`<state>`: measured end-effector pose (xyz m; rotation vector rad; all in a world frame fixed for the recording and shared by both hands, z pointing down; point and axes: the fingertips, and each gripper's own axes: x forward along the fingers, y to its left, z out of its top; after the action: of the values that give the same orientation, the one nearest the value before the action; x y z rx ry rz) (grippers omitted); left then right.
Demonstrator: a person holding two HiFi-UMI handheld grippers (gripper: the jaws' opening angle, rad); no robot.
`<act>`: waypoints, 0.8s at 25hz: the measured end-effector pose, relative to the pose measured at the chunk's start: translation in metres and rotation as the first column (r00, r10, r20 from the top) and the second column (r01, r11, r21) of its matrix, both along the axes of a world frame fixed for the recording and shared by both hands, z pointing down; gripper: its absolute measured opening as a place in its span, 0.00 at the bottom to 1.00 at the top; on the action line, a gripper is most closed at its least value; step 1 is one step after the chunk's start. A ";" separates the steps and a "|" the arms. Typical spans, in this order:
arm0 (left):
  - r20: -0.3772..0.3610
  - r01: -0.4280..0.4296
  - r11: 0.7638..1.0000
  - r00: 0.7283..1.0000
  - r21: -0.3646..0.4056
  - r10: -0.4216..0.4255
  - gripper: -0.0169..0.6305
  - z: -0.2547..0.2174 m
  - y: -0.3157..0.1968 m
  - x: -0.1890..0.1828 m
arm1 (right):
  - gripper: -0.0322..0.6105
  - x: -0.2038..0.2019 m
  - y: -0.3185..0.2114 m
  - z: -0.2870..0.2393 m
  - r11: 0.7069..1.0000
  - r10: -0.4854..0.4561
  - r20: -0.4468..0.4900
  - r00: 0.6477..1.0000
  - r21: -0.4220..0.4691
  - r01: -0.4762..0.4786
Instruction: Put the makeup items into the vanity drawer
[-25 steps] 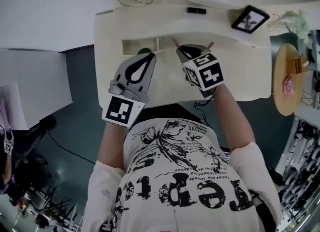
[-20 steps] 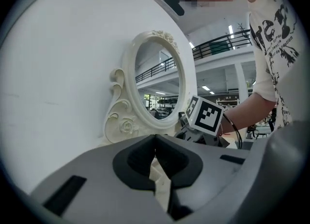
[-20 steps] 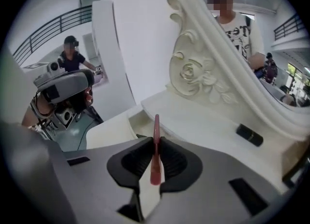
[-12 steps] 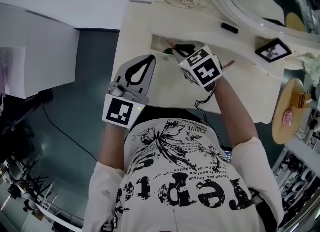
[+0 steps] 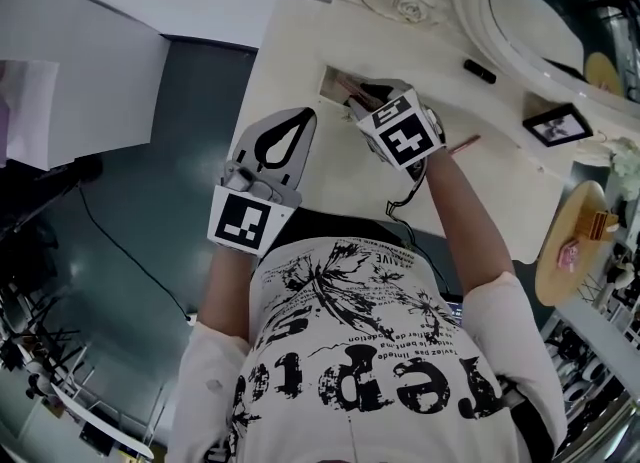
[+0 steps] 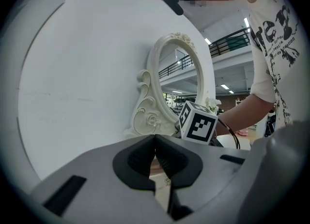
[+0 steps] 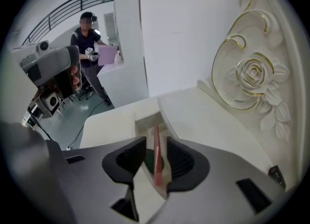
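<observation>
From above, the left tool (image 5: 303,117) hangs over the near left of the cream surface (image 5: 300,46), its jaws pressed together on nothing. The right tool (image 5: 363,101) is at the drawer (image 5: 330,81), with a pink pencil (image 5: 349,89) poking past it into the opening. A mirror (image 5: 520,11) and a small frame (image 5: 557,124) stand far right.

The left gripper view confirms the left tool (image 6: 155,140) is closed and empty, facing the mirror (image 6: 181,80).

In the right gripper view, the right tool (image 7: 156,143) is narrow and opening. The pencil (image 7: 157,155) is between the jaws, against the right one only, over the drawer (image 7: 140,120) and a green item (image 7: 149,162) inside.
</observation>
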<state>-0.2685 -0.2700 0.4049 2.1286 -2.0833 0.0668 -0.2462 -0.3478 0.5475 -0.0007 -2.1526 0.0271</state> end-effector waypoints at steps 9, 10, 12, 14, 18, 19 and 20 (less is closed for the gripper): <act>-0.002 -0.029 1.000 1.000 0.006 0.029 0.04 -0.005 -0.002 0.010 | 0.47 0.012 -0.008 -0.018 0.995 0.099 0.074 0.992 -0.011 -0.098; -0.002 -0.039 0.999 0.999 0.008 0.039 0.04 -0.004 -0.006 0.014 | 0.47 0.018 -0.012 -0.018 0.993 0.114 0.079 0.990 -0.011 -0.113; -0.002 -0.068 0.998 0.998 0.011 0.068 0.04 -0.003 -0.016 0.024 | 0.47 0.032 -0.021 -0.018 0.988 0.155 0.089 0.984 -0.014 -0.155; -0.004 -0.104 0.994 0.995 0.015 0.104 0.04 -0.002 -0.026 0.035 | 0.47 0.047 -0.031 -0.019 0.979 0.205 0.097 0.974 -0.013 -0.205; -0.004 -0.170 0.985 0.985 0.019 0.170 0.04 -0.006 -0.045 0.058 | 0.48 0.083 -0.048 -0.022 0.954 0.298 0.102 0.949 -0.013 -0.298; -0.002 -0.184 0.983 0.983 0.019 0.184 0.04 -0.007 -0.051 0.065 | 0.48 0.093 -0.052 -0.021 0.947 0.321 0.100 0.942 -0.016 -0.321; -0.002 -0.200 0.980 0.980 0.020 0.200 0.04 -0.007 -0.056 0.071 | 0.48 0.105 -0.057 -0.020 0.938 0.345 0.096 0.934 -0.019 -0.345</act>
<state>-0.1970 -0.3265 0.3980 2.3406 -1.8685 0.0670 -0.1413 -0.4048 0.5274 0.3833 -2.2259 0.2380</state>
